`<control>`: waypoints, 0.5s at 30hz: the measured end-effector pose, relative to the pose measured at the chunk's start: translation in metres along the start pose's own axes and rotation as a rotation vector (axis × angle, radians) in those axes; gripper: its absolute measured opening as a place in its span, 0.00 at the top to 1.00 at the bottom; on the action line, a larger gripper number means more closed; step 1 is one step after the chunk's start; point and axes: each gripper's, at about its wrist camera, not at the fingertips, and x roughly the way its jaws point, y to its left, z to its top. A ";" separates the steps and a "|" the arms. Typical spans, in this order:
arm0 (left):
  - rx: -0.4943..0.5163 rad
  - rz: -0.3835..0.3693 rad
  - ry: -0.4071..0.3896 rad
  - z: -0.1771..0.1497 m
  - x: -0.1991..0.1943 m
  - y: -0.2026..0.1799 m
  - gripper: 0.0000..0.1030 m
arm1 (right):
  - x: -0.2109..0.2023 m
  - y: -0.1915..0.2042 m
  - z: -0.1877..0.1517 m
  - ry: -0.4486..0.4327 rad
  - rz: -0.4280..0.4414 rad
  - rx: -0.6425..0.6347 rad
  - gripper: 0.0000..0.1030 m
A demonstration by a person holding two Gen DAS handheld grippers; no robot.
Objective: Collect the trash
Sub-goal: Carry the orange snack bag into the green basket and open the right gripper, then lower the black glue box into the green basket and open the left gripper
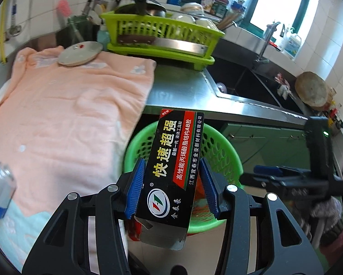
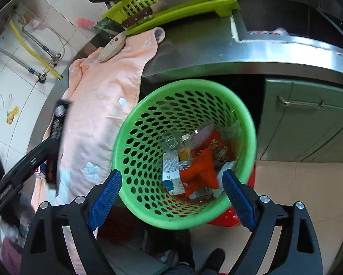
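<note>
The left gripper is clamping a black glue box between its blue fingers, holding it lengthwise just off the front edge of the steel worktop and above the green perforated basket. The box's near flap is hanging open.

The right gripper is hovering with its fingers spread wide, gripping nothing, on either side of the near rim of the basket. Whether they are touching the rim cannot be told. Inside the basket, an orange wrapper, a small white carton and a clear bottle are lying in a heap.

A peach towel is covering the left part of the worktop, a plate is sitting at its far edge, and a lime dish rack is standing beside the sink.
</note>
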 end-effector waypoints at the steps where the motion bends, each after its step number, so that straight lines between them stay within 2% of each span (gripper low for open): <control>1: 0.000 -0.001 0.006 0.001 0.005 -0.002 0.53 | -0.005 0.000 -0.003 -0.009 0.000 -0.005 0.16; 10: -0.012 -0.007 0.062 0.011 0.060 -0.013 0.51 | -0.026 -0.003 -0.019 -0.036 -0.022 -0.037 0.16; 13: -0.012 0.000 0.071 0.014 0.070 -0.015 0.39 | -0.028 -0.005 -0.024 -0.037 -0.023 -0.030 0.16; 15: -0.013 -0.004 0.059 0.016 0.071 -0.015 0.38 | -0.029 -0.006 -0.026 -0.036 -0.026 -0.034 0.16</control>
